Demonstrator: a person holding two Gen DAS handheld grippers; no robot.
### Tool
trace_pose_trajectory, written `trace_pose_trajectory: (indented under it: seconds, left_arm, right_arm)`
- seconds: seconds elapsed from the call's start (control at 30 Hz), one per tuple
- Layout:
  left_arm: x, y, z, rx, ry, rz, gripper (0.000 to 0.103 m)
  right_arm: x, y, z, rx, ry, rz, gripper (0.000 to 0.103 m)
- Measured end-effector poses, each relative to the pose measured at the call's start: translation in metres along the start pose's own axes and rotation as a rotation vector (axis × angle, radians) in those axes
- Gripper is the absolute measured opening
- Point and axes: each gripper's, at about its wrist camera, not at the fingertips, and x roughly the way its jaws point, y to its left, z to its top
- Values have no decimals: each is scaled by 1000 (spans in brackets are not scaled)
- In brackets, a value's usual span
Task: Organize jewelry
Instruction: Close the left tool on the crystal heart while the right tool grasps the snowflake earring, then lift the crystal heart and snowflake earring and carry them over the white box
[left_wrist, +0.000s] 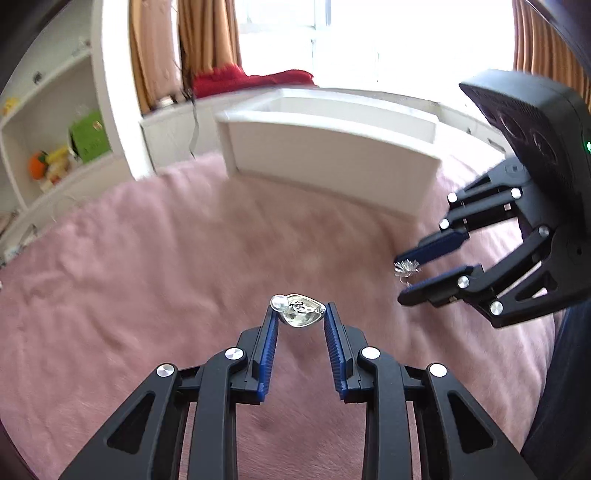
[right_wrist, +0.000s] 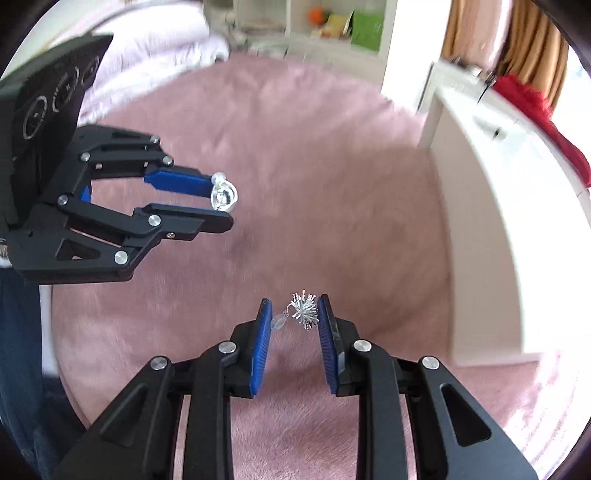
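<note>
Blue ribbed pads on the left gripper pinch a silver heart-shaped earring with a small pearl bead at one side; the piece sits right at the fingertips, spanning the gap between them, clear of the pink fuzzy blanket below. The right gripper is likewise clamped on a jewel: a spiky silver earring shaped like a burst of short rods, with a clear backing piece against the left pad and the spikes against the right one. It too is held at the very tips, above the blanket. In each wrist view the other gripper shows at the side with its earring between its pads, the two well apart. Beyond them, toward the blanket's far edge, stands a white open box, tilted in the view. Further out are white shelves and tan curtains.
</note>
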Motion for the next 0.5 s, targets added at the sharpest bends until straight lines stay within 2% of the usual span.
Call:
trace_pose_trajectory:
  seconds: [0.17,0.33,0.5]
  left_arm:
    - [-24,11,24,-15,-71,67,30]
    - [-31,15,55,49,-62,124,30]
    - [-36,18,104,77,-85,144,30]
  right_arm:
    - [-49,-11,9,37,-226,-60,26]
    - [-94,-30,13,112,-438,-128,26]
    - [-115,-53,12,208,-528,-183,26]
